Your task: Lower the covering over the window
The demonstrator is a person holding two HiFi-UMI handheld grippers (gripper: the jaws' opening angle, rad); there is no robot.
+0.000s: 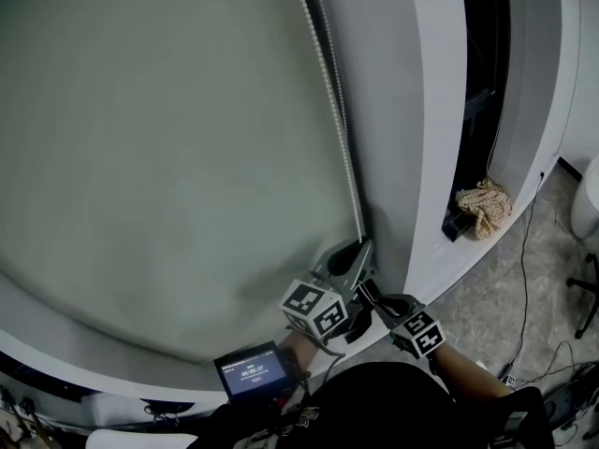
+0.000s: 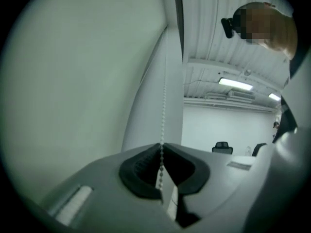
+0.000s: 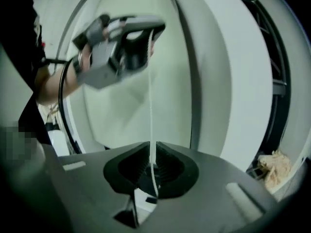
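Jaws of the right gripper (image 3: 152, 144) stand slightly apart. The white beaded pull chain (image 3: 149, 106) runs loose through the gap, not pinched. This gripper sits lowest and nearest the person in the head view (image 1: 363, 290).

Just above it, the left gripper (image 2: 162, 147) has its jaws together, clamped on the same chain (image 2: 164, 106). The right gripper view shows it (image 3: 154, 33) higher up the line.

From that grip the chain (image 1: 332, 110) rises along the right edge of the pale grey-green fabric roller blind (image 1: 168, 157). The blind hangs over the window and fills most of the head view. It reaches down to a white band at the bottom, though I cannot tell whether that is a hem bar or a sill.

The chain looks light, limp and a little slippery. The beads should catch between ribbed pads, so the best hold is probably square across the line, close under the upper grip. It should be drawn along its own hang, since a sideways tug could strain the roller.

Room is tight sideways: the chain hangs in a narrow strip between the blind's edge and the white window frame (image 1: 421, 157). Downward and toward the person it is open. Farther right, a crumpled beige cloth (image 1: 484, 206) sits at the foot of the frame.
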